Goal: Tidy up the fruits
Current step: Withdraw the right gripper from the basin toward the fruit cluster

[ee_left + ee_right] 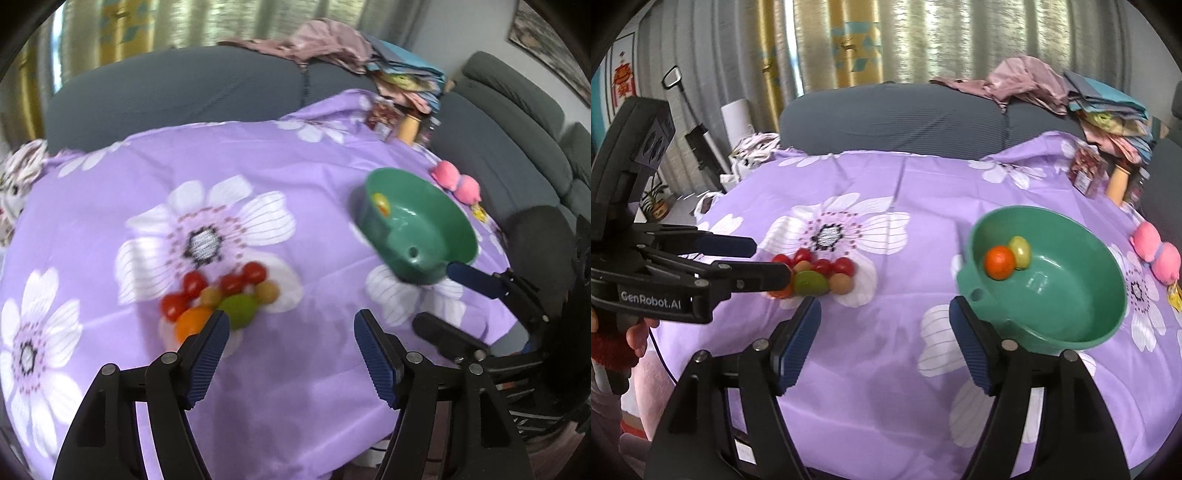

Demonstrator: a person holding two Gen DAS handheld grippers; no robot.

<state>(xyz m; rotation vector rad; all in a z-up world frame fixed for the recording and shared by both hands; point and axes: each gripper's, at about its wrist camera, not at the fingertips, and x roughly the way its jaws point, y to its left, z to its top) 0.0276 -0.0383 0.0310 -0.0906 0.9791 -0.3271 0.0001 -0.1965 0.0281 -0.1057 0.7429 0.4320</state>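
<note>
Left gripper [288, 332]: fingers spread wide, nothing between them, hovering over the desk [295, 221] just near and right of the fruit cluster [221, 295]. Its left finger tip overlaps the near edge of an orange [190, 323] in the left wrist view; contact cannot be confirmed.

Right gripper [884, 321]: fingers spread, empty, standing over bare cloth between the cluster and the green bowl [1071, 321]. Its right finger sits just beside the bowl's near-left rim, where a tab with a hole projects; touching or apart cannot be told.

Location of fruit: most lies in a tight cluster left of centre on a white flower print, with red tomatoes [255, 272] on the far side, tan round fruit among them, a green lime [238, 309] and the orange nearest. The bowl, right of centre, already holds a second orange [999, 263] and a yellow-green fruit [1020, 252] against its far-left wall.

Handling, as judged: all pieces are small, light and smooth. The tomatoes are soft-skinned and bruise under hard pressure; the citrus is firmer. All will roll on the cloth. Take each across its widest part, from above, with a gentle close.

Orientation: the fruits are near round, with no meaningful heading. The lime's slightly longer axis runs left to right. The cluster stretches left to right; the bowl opens upward
</note>
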